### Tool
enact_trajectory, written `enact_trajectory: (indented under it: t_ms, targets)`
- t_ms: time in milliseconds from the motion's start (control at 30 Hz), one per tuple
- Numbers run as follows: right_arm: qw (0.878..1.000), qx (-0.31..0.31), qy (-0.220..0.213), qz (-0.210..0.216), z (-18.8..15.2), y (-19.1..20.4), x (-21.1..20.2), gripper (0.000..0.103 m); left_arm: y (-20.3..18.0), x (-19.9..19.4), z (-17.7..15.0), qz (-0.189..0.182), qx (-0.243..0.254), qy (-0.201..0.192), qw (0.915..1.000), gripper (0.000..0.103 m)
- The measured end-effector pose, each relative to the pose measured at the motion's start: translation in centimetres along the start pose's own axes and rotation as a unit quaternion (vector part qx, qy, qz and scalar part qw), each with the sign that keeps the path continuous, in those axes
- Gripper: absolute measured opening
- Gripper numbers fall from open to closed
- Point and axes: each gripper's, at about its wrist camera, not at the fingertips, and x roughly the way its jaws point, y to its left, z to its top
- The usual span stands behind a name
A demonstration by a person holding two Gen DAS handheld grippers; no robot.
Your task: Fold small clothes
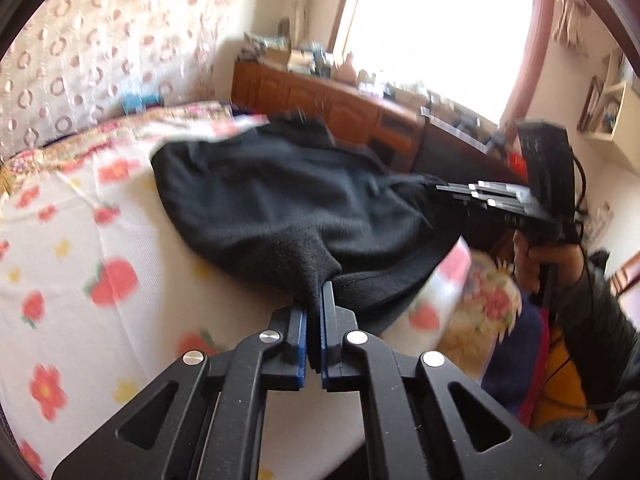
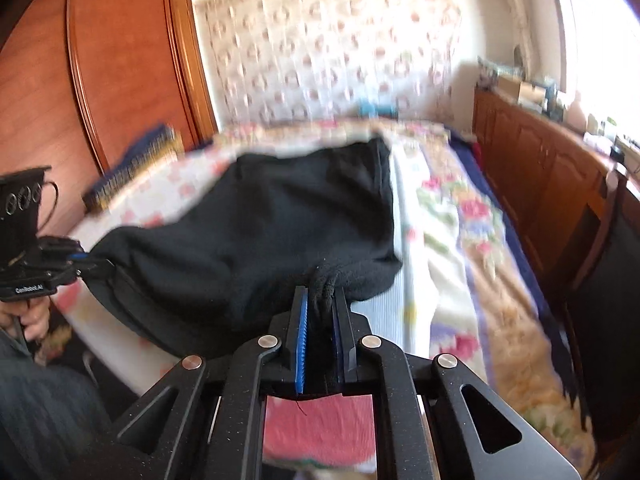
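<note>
A small black fleece garment [image 1: 280,200] lies spread on a bed with a flowered sheet [image 1: 80,220]. My left gripper [image 1: 314,300] is shut on the garment's near corner, a tuft of fleece pinched between its blue pads. The right gripper [image 1: 444,192] shows at the right of the left wrist view, clamped on the garment's other near corner. In the right wrist view the garment [image 2: 280,220] stretches away from my right gripper [image 2: 322,300], which is shut on a bunched fold of fleece. The left gripper [image 2: 90,260] holds the far left corner there.
A wooden cabinet [image 1: 340,108] with clutter on top runs below a bright window [image 1: 440,28]. A wooden wardrobe [image 2: 120,60] stands left of the bed. A patterned curtain [image 2: 328,48] hangs behind the bed. A person's hand [image 1: 540,260] and dark sleeve hold the right gripper's handle.
</note>
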Motion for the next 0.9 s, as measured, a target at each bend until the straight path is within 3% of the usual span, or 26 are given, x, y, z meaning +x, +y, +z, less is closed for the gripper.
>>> enact_trajectory:
  t_ms: [300, 500, 700, 800, 900]
  targets:
    - [0.998, -0.026, -0.056, -0.019, 8.4, 1.2, 3.5, 0.009, 7.1, 2.2, 9.1, 0.042, -0.031, -0.034, 0.9981, 0.005]
    - [0.998, -0.016, -0.046, -0.040, 13.0, -0.1, 8.1, 0.009, 11.0, 5.3, 12.9, 0.049, -0.056, -0.030, 0.9968, 0.005]
    - [0.997, -0.038, -0.009, -0.061, 15.2, 0.5, 14.3, 0.009, 14.5, 9.9, 14.4, 0.066, -0.067, 0.012, 0.9955, 0.005]
    - [0.997, -0.037, -0.001, -0.064, 16.5, 0.6, 15.4, 0.015, 15.6, 11.2, 14.2, 0.057, -0.072, 0.026, 0.9955, 0.006]
    - [0.996, -0.039, -0.014, -0.073, 17.3, 0.8, 14.8, 0.022, 15.7, 11.1, 13.8, 0.050, -0.060, 0.012, 0.9969, 0.015]
